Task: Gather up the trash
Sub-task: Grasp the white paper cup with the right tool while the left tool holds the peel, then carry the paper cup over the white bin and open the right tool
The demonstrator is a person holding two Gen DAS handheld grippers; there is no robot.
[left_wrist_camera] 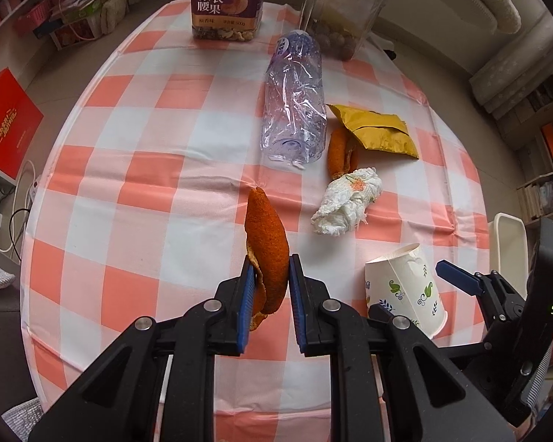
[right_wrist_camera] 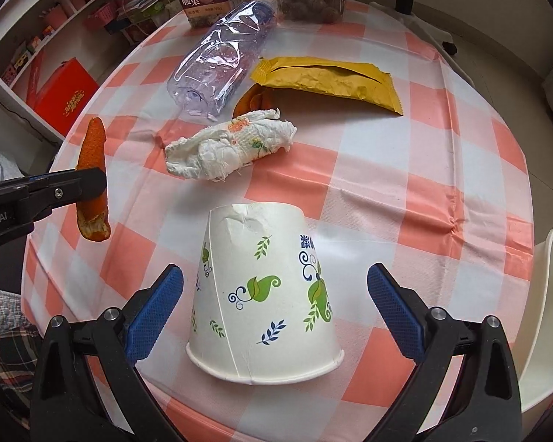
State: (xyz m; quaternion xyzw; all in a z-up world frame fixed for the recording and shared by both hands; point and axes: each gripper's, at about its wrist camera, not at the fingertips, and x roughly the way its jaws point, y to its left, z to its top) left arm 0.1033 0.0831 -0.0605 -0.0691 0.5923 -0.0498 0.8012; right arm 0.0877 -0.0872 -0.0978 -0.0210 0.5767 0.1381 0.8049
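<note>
My left gripper point(left_wrist_camera: 271, 276) is shut on a strip of orange peel point(left_wrist_camera: 267, 246), lifted clear of the checked tablecloth point(left_wrist_camera: 136, 199); the same peel point(right_wrist_camera: 92, 169) shows at the left of the right wrist view. My right gripper point(right_wrist_camera: 274, 291) stands open, its blue pads on either side of an upside-down paper cup point(right_wrist_camera: 263, 294) with a dented base, not touching it. Further back lie a crumpled tissue point(left_wrist_camera: 346, 202), a second orange peel point(left_wrist_camera: 341, 153), a yellow wrapper point(left_wrist_camera: 378, 130) and a crushed clear bottle point(left_wrist_camera: 295, 99).
A nut jar point(left_wrist_camera: 226, 0) and a clear container point(left_wrist_camera: 344, 11) stand at the table's far edge. A white bin point(right_wrist_camera: 545, 316) sits off the right edge. A red box point(left_wrist_camera: 3, 125) and shelves are on the left.
</note>
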